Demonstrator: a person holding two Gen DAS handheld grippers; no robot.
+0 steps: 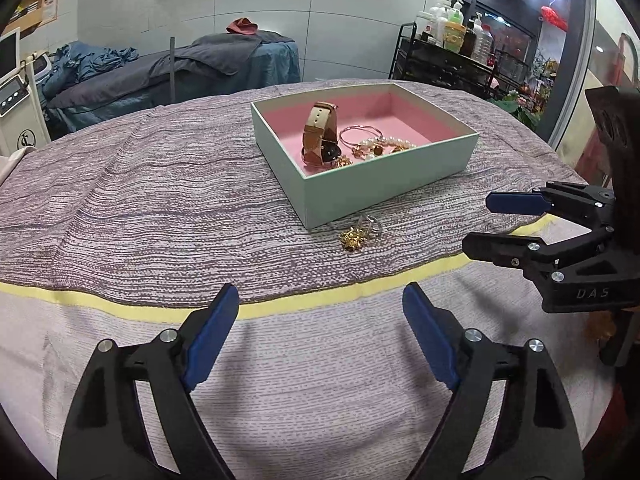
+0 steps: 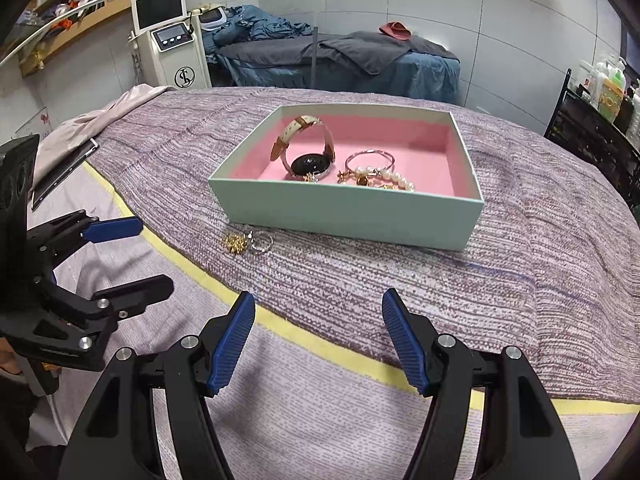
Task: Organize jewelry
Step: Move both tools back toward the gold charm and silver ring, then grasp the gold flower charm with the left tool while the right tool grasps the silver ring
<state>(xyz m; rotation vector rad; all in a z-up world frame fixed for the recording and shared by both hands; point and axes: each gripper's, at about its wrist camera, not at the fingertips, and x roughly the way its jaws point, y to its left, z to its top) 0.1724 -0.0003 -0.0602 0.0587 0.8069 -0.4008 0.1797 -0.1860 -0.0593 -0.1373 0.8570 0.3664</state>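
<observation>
Mint-green card forms the open jewelry box (image 2: 348, 210), which sits on the striped bedspread (image 2: 520, 280) with its pink lining exposed. Inside lie a wristwatch (image 2: 308, 152) with a tan strap, a thin bangle (image 2: 370, 158) and a pearl bracelet (image 2: 394, 180).

Two pieces remain outside: a gold brooch-like cluster (image 2: 234, 244) and a silver ring (image 2: 262, 242). They lie touching or nearly touching on the bedspread, just beside the box's near wall at its left corner.

Your left gripper (image 1: 320, 312) is spread wide and holds nothing. Your right gripper (image 2: 318, 312) is likewise wide open and empty. Both hover above the cloth, short of the loose pieces.

Judged from this layout, the task is mostly complete and you are at the approach step for the last two items. The gold cluster lies nearer your left gripper, the ring nearer your right.

For the next move, lower the fingers until they straddle one piece only, close gently, then lift clear of the box wall before releasing over the lining. Both pieces are small and low; expect the pads to drag cloth.

The ring appears to lie roughly flat, hole upward, with no clear long axis. The cluster is compact and irregular; its orientation cannot be determined. The box's long axis runs across the right wrist view.
</observation>
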